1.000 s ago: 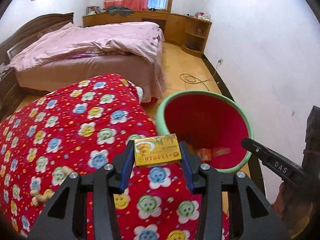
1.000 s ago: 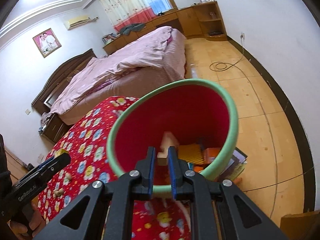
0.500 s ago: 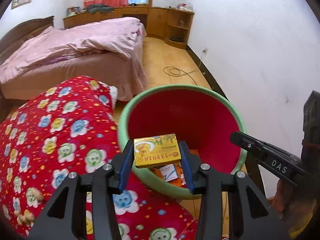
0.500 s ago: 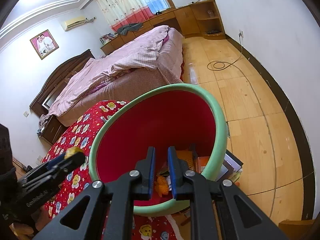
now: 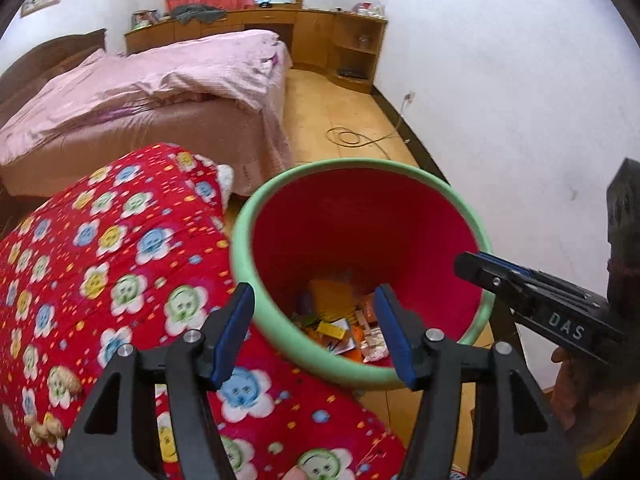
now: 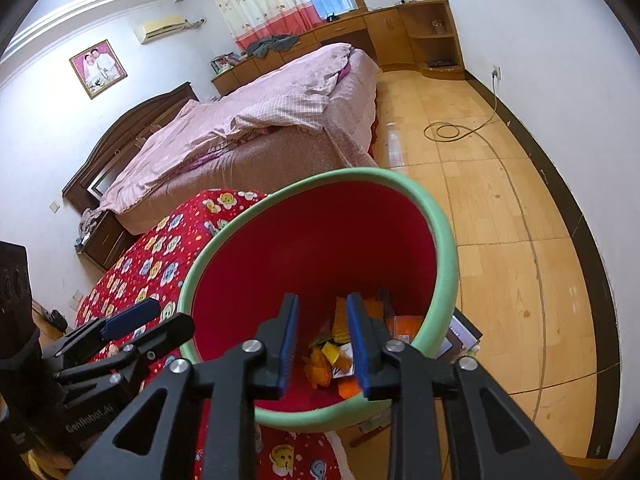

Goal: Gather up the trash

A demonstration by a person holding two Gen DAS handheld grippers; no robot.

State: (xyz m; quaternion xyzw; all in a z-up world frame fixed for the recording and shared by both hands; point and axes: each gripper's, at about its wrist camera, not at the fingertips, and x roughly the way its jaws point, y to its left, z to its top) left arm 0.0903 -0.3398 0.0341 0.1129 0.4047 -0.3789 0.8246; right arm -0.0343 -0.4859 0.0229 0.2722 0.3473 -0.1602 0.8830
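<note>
Round bin (image 5: 472, 216), red inside with pale green rim, standing on wooden floor (image 6: 500, 208) beside flowered red quilt (image 5: 120, 264). Inside, at bottom: heap of orange and yellow wrappers and small boxes (image 6: 332, 344). Left gripper (image 5: 314, 330) and right gripper (image 6: 323, 340) over the rim, jaws just opened, parted and empty.
</note>
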